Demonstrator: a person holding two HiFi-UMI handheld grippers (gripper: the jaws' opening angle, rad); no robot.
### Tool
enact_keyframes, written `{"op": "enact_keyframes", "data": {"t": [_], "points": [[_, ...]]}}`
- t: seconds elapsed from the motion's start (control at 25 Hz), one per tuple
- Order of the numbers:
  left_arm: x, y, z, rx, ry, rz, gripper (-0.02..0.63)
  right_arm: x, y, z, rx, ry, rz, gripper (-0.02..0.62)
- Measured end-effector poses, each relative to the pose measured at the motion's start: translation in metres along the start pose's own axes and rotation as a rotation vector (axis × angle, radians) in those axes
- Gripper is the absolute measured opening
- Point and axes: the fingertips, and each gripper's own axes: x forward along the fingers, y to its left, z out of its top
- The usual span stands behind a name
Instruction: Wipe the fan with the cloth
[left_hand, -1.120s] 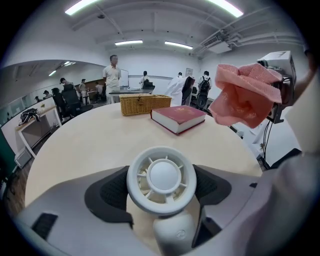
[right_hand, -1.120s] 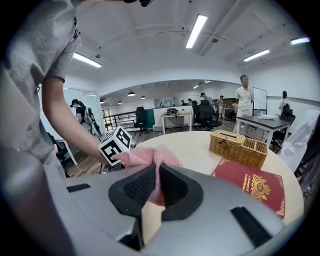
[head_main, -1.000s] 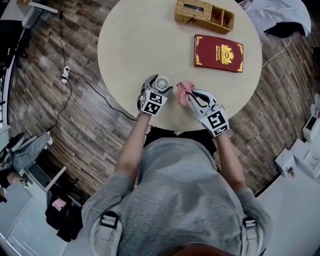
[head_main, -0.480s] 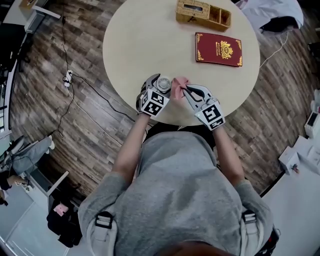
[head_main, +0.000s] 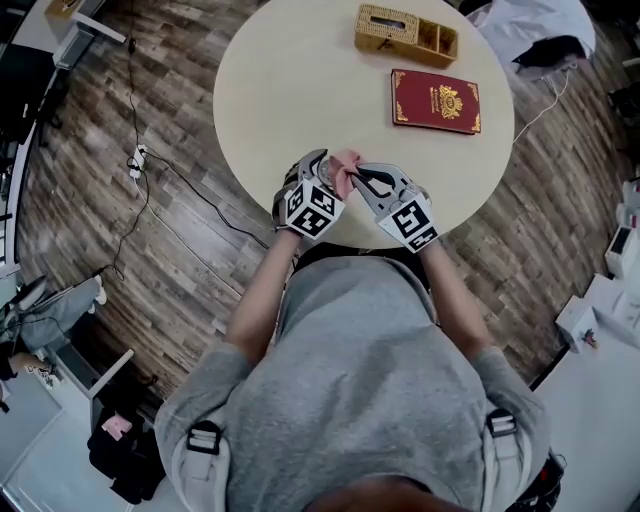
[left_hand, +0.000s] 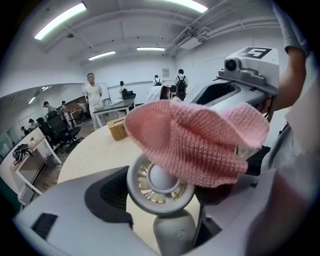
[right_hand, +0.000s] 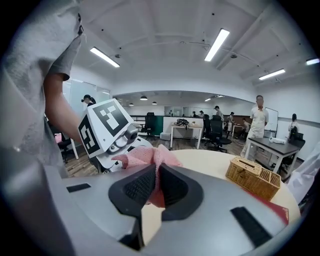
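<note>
Round beige table (head_main: 300, 90) on dark wood-plank floor (head_main: 120, 260). Open-plan office in both gripper views: desks, black chairs, several people standing in bkgd, strip lights on white ceiling. Grey-shirted person (head_main: 360, 400) at table's near edge, seen from above.

At table's far side, wicker basket (head_main: 405, 32) w/ red book (head_main: 436, 101) just beside it, on the side nearer the person. Both well apart from the grippers.

Near table's front edge, both grippers close together, tips almost meeting. Left gripper (left_hand: 162, 197) clamped on fan (left_hand: 150, 177) by the handle. Fan head upright btwn the jaws, face toward that gripper's camera. Right gripper (right_hand: 156, 186) pinched shut on pink knit cloth (right_hand: 150, 156): one fold squeezed btwn the two black pads, rest bunched out beyond the tips.

In left gripper view, cloth pressed over upper right part of fan's face, touching the rim. Hub and lower left grille bare. In head view, cloth btwn the two grippers' tips and on top of fan, so fan not made out there. In right gripper view, left gripper's marker cube just behind cloth.

Count: 1 fan, 1 cloth, 2 grippers, 1 basket, 1 book, 1 table.
</note>
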Motion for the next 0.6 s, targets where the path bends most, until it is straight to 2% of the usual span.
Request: {"op": "enact_keyframes", "data": {"t": [0.16,0.6], "points": [[-0.013,-0.005,0.02,0.029,-0.035,-0.003,0.388,0.003,0.011,0.021,-0.03,-0.025,0.017,0.029],[-0.034,-0.011,0.047,0.134,-0.046,0.019,0.388,0.009,0.021,0.045,-0.224,0.044,0.018,0.029]]}}
